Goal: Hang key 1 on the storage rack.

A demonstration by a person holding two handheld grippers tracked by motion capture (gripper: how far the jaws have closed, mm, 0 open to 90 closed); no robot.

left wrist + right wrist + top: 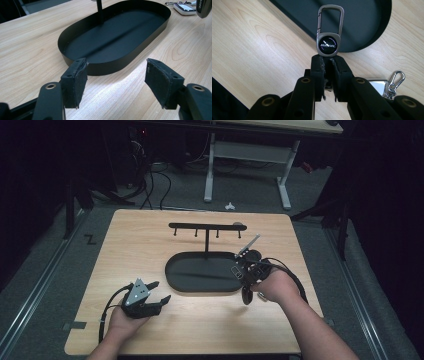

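Black padded jaws of the right gripper stand nearest in its own view, pressed together on the lower end of a keyring, which sticks up from between the pads just over the table beside the rounded end of the tray. In the high view the same keyring shows as a thin pale bar slanting up from the right gripper, near the tray's right end and below the rack with its small hooks. It looks like a small metal piece: a grey-brown carabiner loop with a spring gate above a round glossy black badge with white lettering and a pale ring. I would judge it light, rigid and hard, smooth enough to twist or slip in the pads if pinched too near an edge; the flat body under the badge is the sound place to hold, leaving the loop free for a hook. A second silver fob with a clip lies on the table just behind the jaws. The left gripper rests with jaws apart and nothing between them, near the tray's near rim.
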